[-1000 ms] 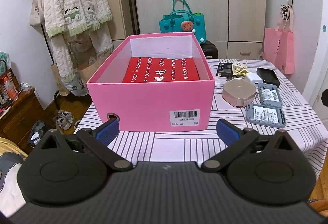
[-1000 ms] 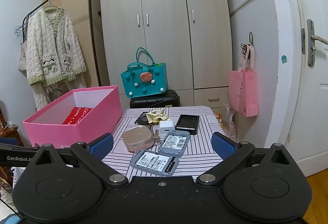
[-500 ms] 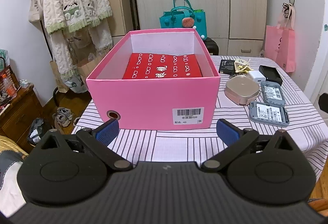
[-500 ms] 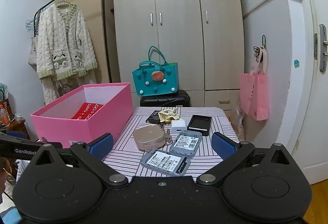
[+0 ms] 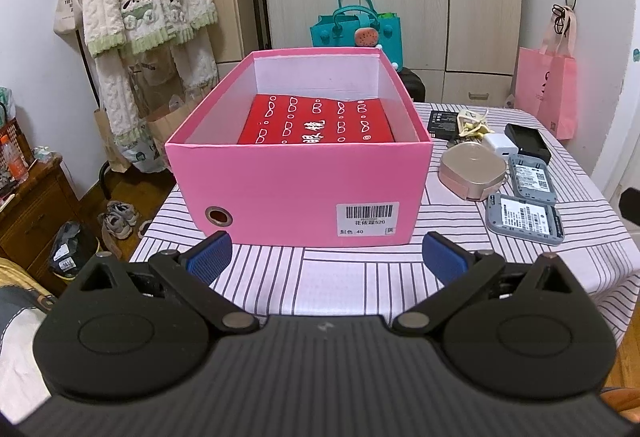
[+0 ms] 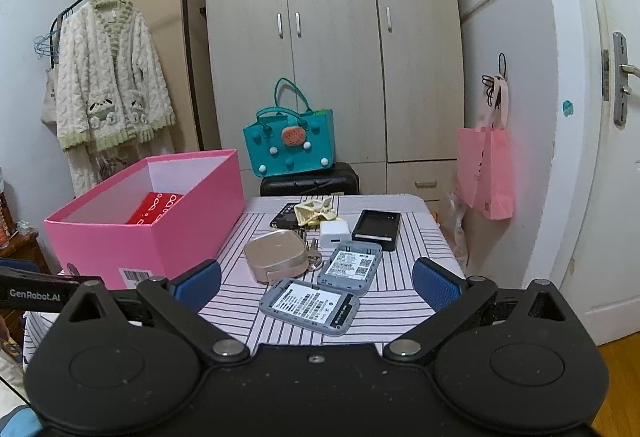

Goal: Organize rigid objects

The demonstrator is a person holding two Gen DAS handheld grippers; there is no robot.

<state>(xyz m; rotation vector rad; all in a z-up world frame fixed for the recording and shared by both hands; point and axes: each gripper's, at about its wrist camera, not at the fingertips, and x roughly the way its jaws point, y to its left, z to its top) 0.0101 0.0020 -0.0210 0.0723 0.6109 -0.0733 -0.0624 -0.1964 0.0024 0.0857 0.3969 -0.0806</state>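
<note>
The left gripper (image 5: 326, 257) hangs with its blue-padded fingers (image 5: 209, 256) spread wide and empty, just short of the near wall of a pink cardboard box (image 5: 298, 193). The right gripper (image 6: 316, 283) is likewise spread and holds nothing, poised above the near edge of the table (image 6: 394, 311), which wears a white cloth with thin dark stripes.

The open box carries a barcode label and a metal-ringed hole on its near face; a flat red box (image 5: 316, 121) with white markings lies inside. To its right on the cloth sit the loose hard things: two grey rounded-rectangle devices (image 6: 308, 305) (image 6: 350, 267) lying label side up, a rose-gold rounded case (image 6: 276, 257) with keys (image 6: 314, 257) touching it, a white charger cube (image 6: 334, 233), a black rectangular cradle (image 6: 376, 224), a flat black pack (image 6: 286, 216) and a pale yellow claw clip (image 6: 314, 213) partly over it.

Beyond the table stand a beige wardrobe (image 6: 332, 37), a teal felt bag (image 6: 290, 141) on a black case (image 6: 310, 179), a knitted cream cardigan (image 6: 108, 73) on a rail, and a pink tote (image 6: 486, 165) hung on the wall by the door.
</note>
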